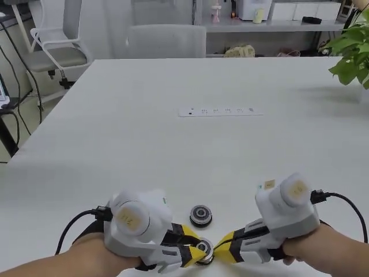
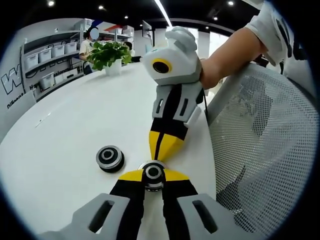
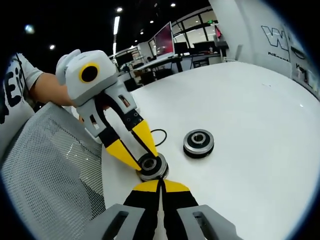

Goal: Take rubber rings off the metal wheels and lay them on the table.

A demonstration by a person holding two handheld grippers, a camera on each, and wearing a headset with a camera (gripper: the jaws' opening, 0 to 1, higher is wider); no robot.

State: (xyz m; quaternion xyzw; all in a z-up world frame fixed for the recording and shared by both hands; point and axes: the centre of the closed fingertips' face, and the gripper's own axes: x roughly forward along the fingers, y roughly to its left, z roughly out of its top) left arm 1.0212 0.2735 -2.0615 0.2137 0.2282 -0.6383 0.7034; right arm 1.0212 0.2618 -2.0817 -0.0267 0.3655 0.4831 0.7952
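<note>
Both claws meet over one wheel [image 1: 203, 250] at the near edge of the desk [image 1: 115, 144], about halfway along that edge. The left claw [image 1: 195, 253] is clenched on this wheel: in the left gripper view its two yellow tips press on opposite sides of the rim, with the wheel lying flat between them. The right claw [image 1: 222, 253] comes in from the opposite side with its jaws drawn together to a single point, and that point touches the wheel's rim. Whether it has nipped any rubber between the tips cannot be told.

A second wheel [image 1: 200, 214] lies flat on the desk a little farther in from the near edge, just beside the claws and touched by neither. Its dark rubber ring [image 2: 110, 168] sits around the metal hub.

A white power strip [image 1: 221, 111] lies flat near the middle of the desk, well apart from the wheels. A leafy green plant [image 1: 351, 57] stands by the far right corner. In the gripper views the mesh back of a chair [image 2: 260, 150] rises just off the near edge, beside the hands.
</note>
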